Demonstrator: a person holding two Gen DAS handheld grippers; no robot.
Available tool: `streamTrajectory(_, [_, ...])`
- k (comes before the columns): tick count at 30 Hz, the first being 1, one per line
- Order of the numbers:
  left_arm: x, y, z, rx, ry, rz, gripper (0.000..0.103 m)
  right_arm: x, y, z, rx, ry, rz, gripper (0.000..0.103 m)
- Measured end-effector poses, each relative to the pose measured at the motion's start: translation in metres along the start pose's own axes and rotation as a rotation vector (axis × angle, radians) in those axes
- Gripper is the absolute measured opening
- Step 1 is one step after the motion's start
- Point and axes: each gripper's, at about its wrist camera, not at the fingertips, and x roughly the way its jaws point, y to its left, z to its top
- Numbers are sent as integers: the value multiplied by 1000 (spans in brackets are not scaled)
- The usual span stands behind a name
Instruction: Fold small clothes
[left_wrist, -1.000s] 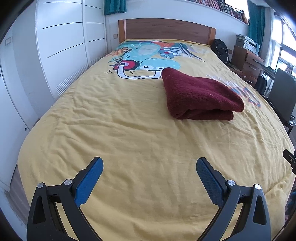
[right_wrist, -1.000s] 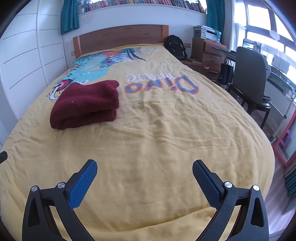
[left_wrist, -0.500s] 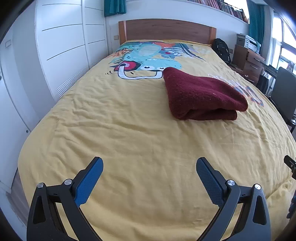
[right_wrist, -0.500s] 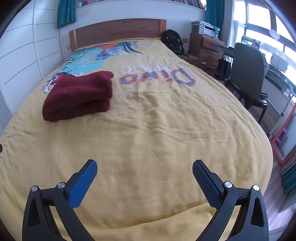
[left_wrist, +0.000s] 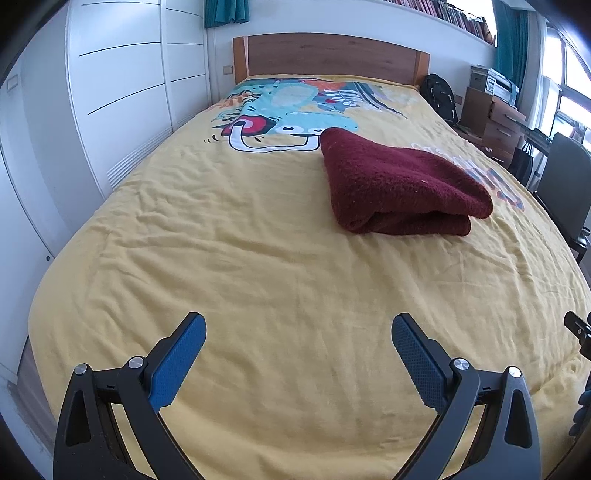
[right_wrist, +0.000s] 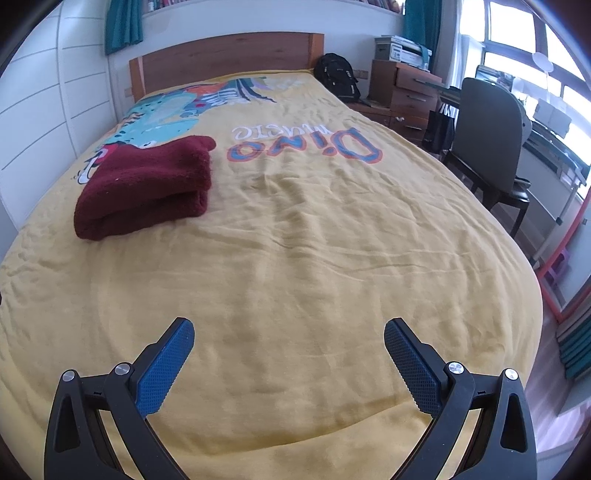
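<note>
Bedroom: bed (right_wrist: 332, 258) under yellow dinosaur-print cover, wooden headboard (left_wrist: 332, 55); white wardrobe doors (left_wrist: 122, 92) left; wooden drawers (right_wrist: 406, 96), dark chair (right_wrist: 487, 129), bright windows (right_wrist: 517, 33) right; teal curtains (right_wrist: 123, 22).

One folded maroon garment (left_wrist: 402, 181), one bed (left_wrist: 258, 266), two claws, one chair (right_wrist: 487, 140).

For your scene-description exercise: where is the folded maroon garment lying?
The maroon garment lies mid-bed on the yellow bedspread, overlapping the dinosaur print; right in left-wrist view.

Bedspread (left_wrist: 229, 266) is mustard yellow with a teal cartoon dino print at 12 o'clock and orange-and-blue "Dino" lettering (right_wrist: 306, 147). Folded fleece garment (left_wrist: 399, 184) is plain maroon. Gripper pads (right_wrist: 166, 369) are textured blue, curtains (right_wrist: 123, 22) teal.
</note>
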Motion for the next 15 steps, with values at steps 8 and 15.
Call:
streamTrajectory(8, [0,-3,-2,13,-6,-9,99,2,-3,-2,16,-3,9,103])
streamTrajectory(15, [-1,-3,-3,10,-6,-9,99,3,-3,-1,17,0,10,103])
